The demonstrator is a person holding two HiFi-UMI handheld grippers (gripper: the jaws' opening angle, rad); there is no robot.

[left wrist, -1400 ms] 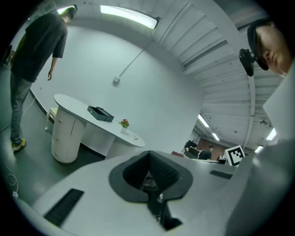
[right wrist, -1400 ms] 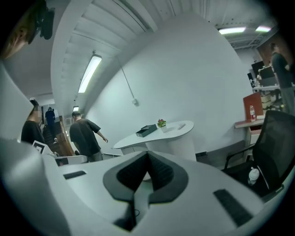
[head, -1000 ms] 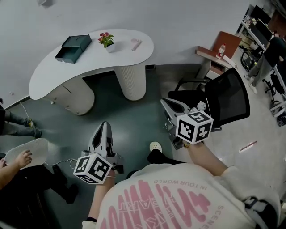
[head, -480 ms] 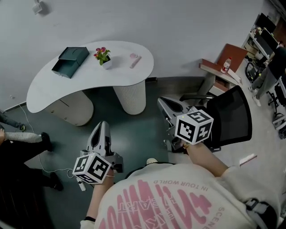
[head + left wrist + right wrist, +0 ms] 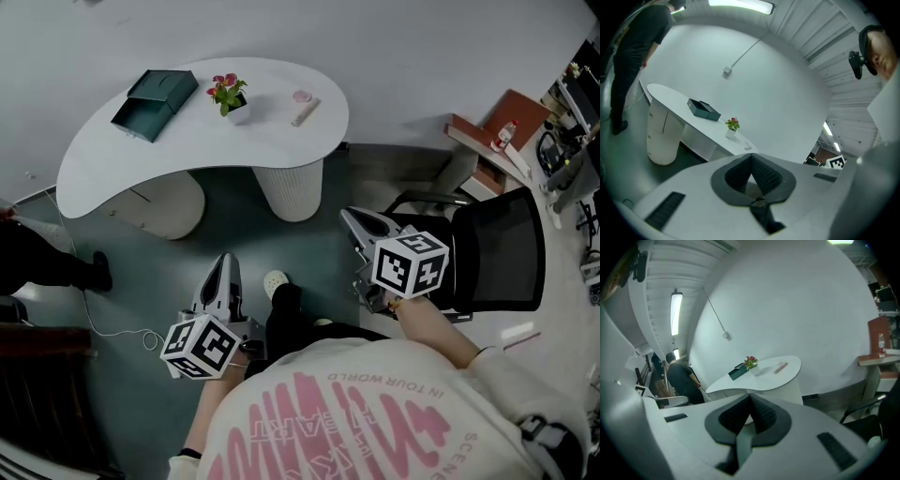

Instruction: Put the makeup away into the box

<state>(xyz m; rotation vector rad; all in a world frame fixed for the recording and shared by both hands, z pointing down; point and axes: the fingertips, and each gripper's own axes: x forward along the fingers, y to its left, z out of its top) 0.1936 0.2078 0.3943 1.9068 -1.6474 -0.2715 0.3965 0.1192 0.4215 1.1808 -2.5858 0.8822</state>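
Both tongs clenched, empty: left tongs [image 5: 228,265] lower centre, right tongs [image 5: 356,222] mid-right, over the floor [image 5: 319,253]. Pink makeup [image 5: 303,106] lies on white worktop [image 5: 112,159], upper centre; green box [image 5: 155,92] upper left, well apart, flower pot [image 5: 232,98] between.

A smooth matt white table [image 5: 112,159] carries a matt dark-green box [image 5: 155,92]; its pedestal [image 5: 289,187] is ribbed.

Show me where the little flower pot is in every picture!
Head view: flower pot near the top, on the white table.
Left gripper view: middle, right of the green box.
Right gripper view: centre, right of the box.
Shared landmark: the green box.
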